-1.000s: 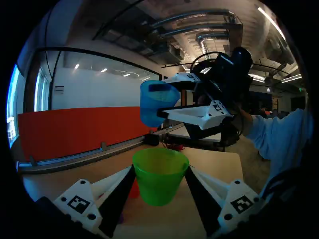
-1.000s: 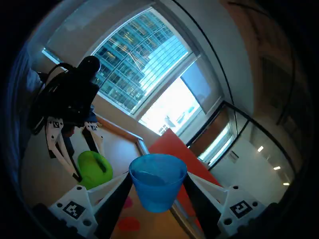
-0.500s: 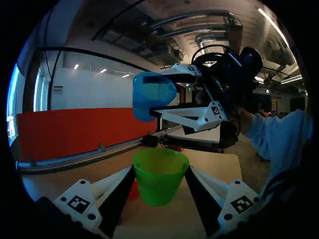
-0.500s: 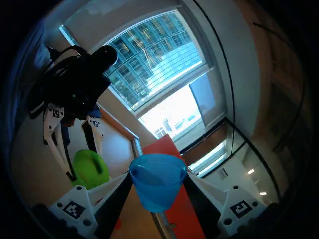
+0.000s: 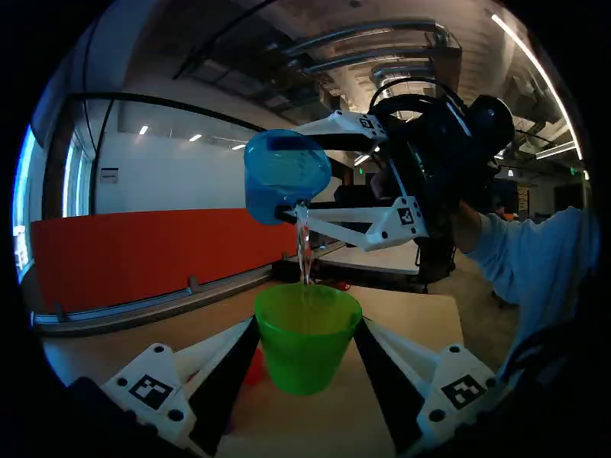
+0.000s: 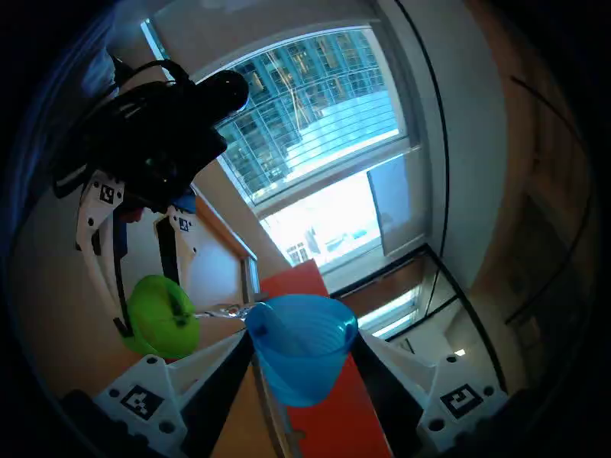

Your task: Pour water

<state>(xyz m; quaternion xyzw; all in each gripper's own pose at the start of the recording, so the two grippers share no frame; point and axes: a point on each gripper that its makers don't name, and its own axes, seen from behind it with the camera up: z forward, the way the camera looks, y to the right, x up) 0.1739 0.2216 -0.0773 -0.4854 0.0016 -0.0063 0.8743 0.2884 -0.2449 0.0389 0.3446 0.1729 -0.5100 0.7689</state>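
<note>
One blue cup point(image 5: 284, 179), gap above green cup point(image 5: 307, 343)

**Blue cup** point(image 5: 286, 182): translucent plastic, tilted over to pour, raised above and apart from the green cup.
**Water** point(image 5: 303, 252): a thin clear stream falling straight from the blue cup's lowest edge into the mouth below.
**Green cup** point(image 5: 307, 345): translucent plastic, upright, tapered toward its base, directly beneath the stream.

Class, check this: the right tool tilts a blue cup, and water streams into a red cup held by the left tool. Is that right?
No. The left gripper view shows the left tool holding a green cup, not a red one; the rest stands.
</note>
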